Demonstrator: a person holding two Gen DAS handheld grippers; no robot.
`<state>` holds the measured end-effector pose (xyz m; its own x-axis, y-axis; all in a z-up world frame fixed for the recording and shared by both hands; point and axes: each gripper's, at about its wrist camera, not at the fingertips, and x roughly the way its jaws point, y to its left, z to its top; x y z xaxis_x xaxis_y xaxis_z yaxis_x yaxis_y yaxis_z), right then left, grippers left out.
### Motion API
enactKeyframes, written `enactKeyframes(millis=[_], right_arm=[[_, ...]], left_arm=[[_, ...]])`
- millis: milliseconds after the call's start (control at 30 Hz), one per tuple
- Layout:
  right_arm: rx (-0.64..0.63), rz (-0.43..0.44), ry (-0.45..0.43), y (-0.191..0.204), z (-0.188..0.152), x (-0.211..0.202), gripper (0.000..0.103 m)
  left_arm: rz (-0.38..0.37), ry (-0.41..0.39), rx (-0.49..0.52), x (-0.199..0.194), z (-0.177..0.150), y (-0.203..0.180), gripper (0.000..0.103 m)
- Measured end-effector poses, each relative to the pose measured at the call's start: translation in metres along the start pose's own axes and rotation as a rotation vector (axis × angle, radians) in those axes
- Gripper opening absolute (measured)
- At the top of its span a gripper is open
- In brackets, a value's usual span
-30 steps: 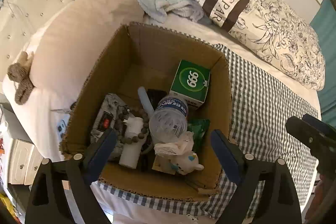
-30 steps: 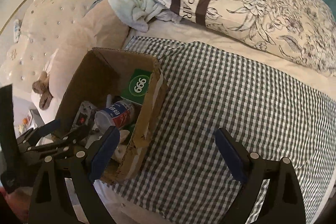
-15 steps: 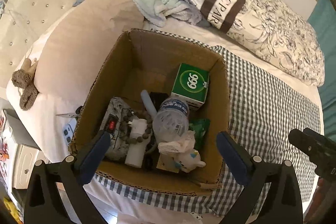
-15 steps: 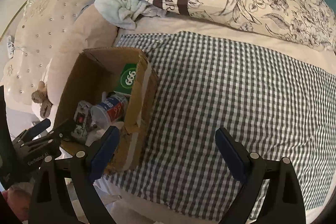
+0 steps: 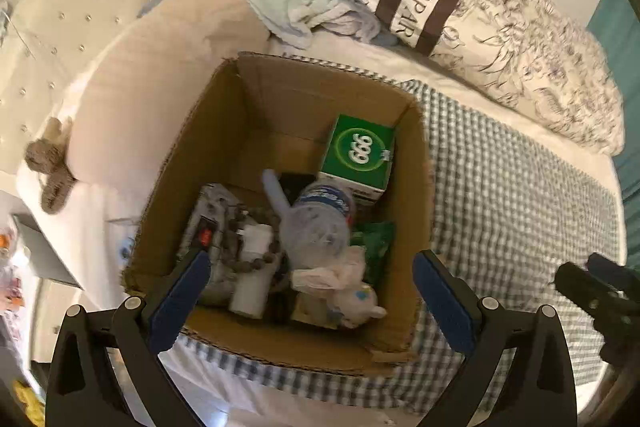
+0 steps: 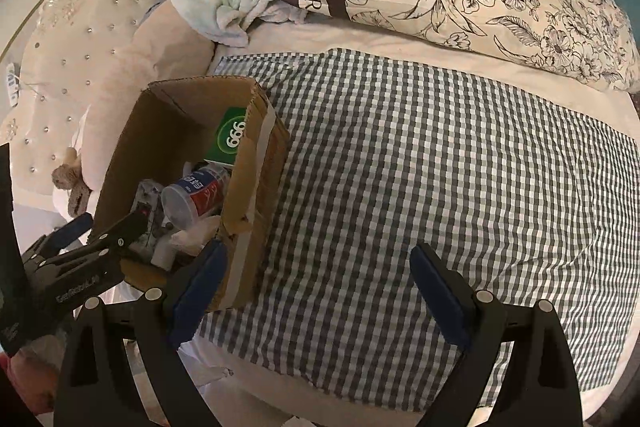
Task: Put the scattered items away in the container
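We hold the left hand-held gripper (image 5: 310, 291) wide and empty above the cardboard box (image 5: 224, 131); its jaws have just been opening. The right hand-held gripper (image 6: 316, 287) is wide over bare checked cloth (image 6: 420, 167). Box contents: light, slippery plastic bottle (image 5: 316, 223), best gripped mid-body, soft tissue (image 5: 332, 273), beads (image 5: 256, 261), stiff green 999 carton (image 5: 358, 153). Nothing looks scattered on the bed.
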<state>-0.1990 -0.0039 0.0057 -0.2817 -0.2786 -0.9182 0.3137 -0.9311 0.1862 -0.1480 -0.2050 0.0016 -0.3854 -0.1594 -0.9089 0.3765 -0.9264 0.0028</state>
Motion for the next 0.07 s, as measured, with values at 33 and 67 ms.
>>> enactKeyframes(millis=[33,67], right_arm=[[0.003,-0.001,0.000,-0.0011,0.0000,-0.0002,0.093],[0.005,-0.002,-0.001,-0.0018,0.0002,-0.0005,0.093]], left_arm=[[-0.015,0.005,0.002,0.0003,0.0003,-0.0002,0.103],[-0.034,0.005,0.000,-0.0002,0.0001,-0.0004,0.103]])
